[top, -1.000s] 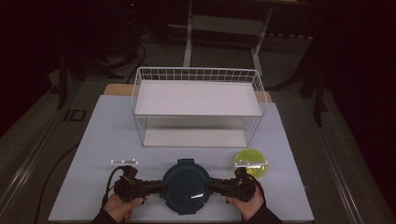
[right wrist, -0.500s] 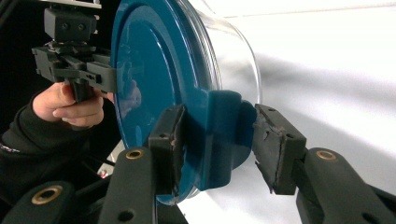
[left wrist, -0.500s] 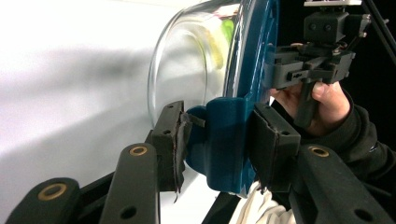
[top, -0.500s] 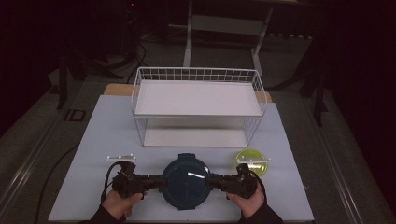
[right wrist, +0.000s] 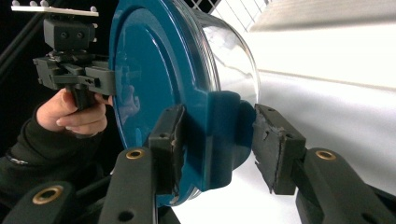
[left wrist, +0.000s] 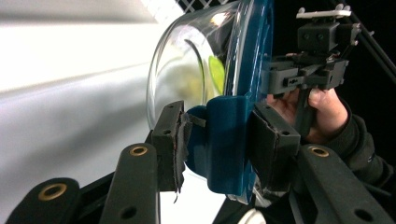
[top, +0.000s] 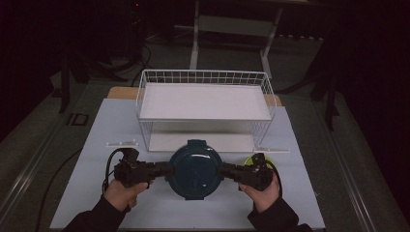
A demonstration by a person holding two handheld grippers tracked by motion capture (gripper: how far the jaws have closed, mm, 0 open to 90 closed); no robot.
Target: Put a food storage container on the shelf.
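- Glass container with blue lid (top: 194,169): carried between both grippers, lifted clear of the counter (top: 87,145), in front of the wire rack (top: 205,104).
- Left gripper (top: 162,170): clamped on the left lid tab (left wrist: 224,144).
- Right gripper (top: 227,172): jaws astride the right lid tab (right wrist: 219,140); one pad touching, the other with a slight gap.
- Handling: probably rigid, heavy, smooth, breakable; gripped best at the tabs, kept level.
- Clearance: rack front edge just beyond the gripper tips; yellow-green bowl (top: 251,159) just beside the right gripper; open room above the rack shelf.
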